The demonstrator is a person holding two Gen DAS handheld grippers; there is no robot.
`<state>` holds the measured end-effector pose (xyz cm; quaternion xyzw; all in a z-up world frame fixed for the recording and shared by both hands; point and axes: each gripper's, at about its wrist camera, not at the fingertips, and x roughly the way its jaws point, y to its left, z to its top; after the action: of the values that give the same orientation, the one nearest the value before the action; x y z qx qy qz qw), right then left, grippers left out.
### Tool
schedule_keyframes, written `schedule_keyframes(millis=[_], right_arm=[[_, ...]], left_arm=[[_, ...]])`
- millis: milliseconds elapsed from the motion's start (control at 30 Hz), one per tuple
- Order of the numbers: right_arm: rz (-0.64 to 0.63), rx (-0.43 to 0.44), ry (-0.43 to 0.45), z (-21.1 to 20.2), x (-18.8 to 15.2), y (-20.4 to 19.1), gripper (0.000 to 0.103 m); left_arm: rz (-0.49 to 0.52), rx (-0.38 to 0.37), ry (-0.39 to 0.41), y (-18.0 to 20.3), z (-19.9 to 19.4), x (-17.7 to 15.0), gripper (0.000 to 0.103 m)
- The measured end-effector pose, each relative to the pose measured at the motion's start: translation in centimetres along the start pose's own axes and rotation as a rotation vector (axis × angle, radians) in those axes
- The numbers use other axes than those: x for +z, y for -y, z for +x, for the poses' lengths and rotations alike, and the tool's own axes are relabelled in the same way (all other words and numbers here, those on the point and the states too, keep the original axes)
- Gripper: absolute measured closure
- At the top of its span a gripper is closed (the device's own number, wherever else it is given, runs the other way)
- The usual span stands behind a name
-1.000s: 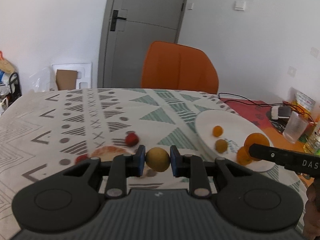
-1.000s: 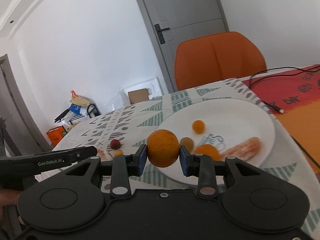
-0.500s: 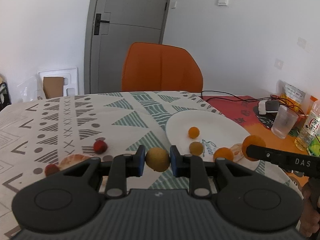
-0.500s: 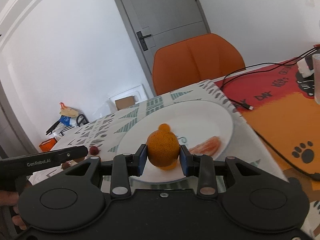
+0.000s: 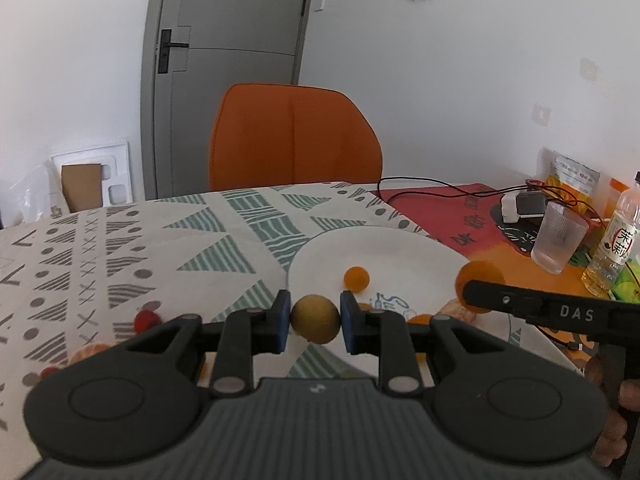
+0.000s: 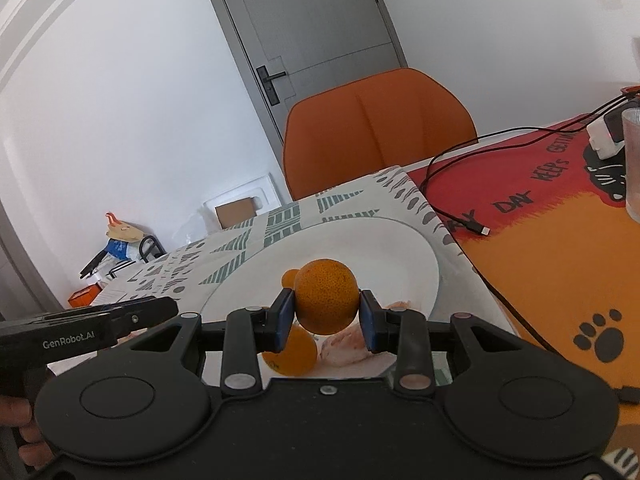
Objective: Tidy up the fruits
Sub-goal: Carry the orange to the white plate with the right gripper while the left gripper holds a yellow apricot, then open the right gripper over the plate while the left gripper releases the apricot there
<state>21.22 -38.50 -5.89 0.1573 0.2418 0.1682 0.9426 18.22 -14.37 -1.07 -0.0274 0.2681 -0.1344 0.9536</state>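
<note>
My left gripper is shut on a small yellow-brown round fruit, held just above the near left rim of the white plate. My right gripper is shut on an orange, held over the plate; the orange also shows in the left wrist view. On the plate lie a small orange fruit, another orange and a peeled citrus piece. A red fruit and a peeled piece lie on the patterned cloth at left.
An orange chair stands behind the table. A frosted glass, a bottle, a charger with black cables and a red-orange mat are to the right of the plate.
Both grippers have moved forward and right toward the plate with their fruits. The right gripper's orange is now over the plate's near part; the left gripper's fruit is at the plate's left rim.
</note>
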Motion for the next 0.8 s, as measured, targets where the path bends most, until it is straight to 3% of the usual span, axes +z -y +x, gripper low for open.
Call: schedule_keyframes(millis=[367, 467, 533, 800], right_arm=[[-0.006, -0.015, 0.03, -0.5, -0.1, 0.1, 0.054], [0.003, -0.019, 0.019, -0.6, -0.4, 0.2, 0.052], [0.007, -0.019, 0.013, -0.7, -0.6, 0.2, 0.05], [0.012, -0.015, 0.012, -1.2, -1.1, -0.2, 0.044]], left_arm=[[0.027, -0.049, -0.031, 1.4, 1.9, 0.2, 0.078], [0.033, -0.056, -0.027, 1.8, 1.7, 0.3, 0.068], [0.04, -0.04, -0.017, 1.7, 1.4, 0.2, 0.048], [0.013, 0.014, -0.006, -0.1, -0.7, 0.0, 0.038]])
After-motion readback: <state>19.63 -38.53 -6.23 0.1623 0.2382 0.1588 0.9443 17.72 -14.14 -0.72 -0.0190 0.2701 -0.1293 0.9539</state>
